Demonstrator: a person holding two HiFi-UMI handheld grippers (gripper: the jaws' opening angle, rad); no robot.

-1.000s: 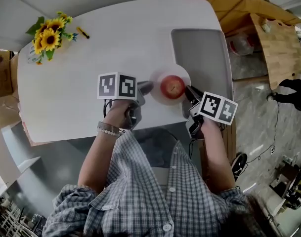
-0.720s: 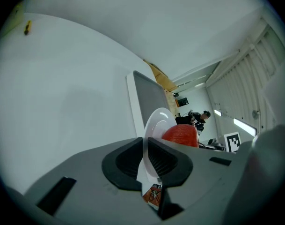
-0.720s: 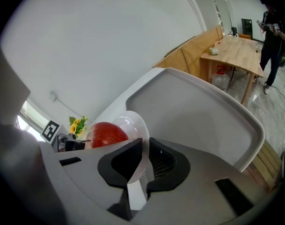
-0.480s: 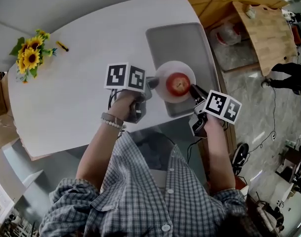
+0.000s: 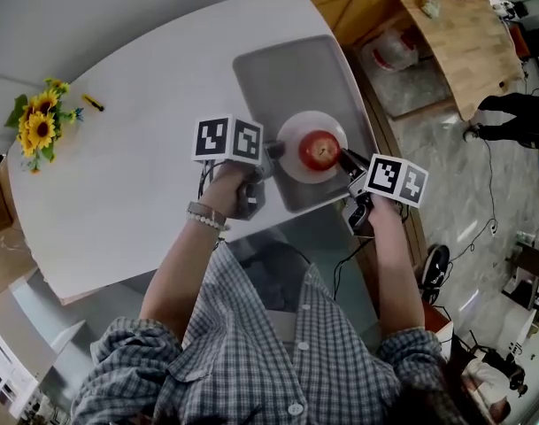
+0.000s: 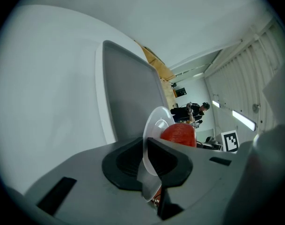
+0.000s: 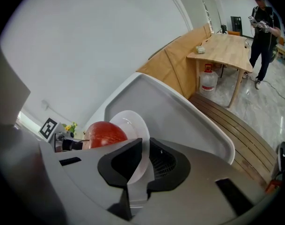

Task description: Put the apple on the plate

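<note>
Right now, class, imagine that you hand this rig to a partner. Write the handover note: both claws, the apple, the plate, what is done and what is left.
Left claw: shut on the plate at its rim; its jaws have just closed slightly further.
Right claw: shut on the opposite rim.
Apple: sits on the plate, which is over the grey tray on the white table. I cannot tell whether the plate rests on the tray.
Done: the apple is on the plate.
Left: probably set the plate down and let go.

apple [image 5: 319, 150] on plate [image 5: 295, 131] | plate over tray [image 5: 278, 69] (tray on table [image 5: 119, 149])
</note>
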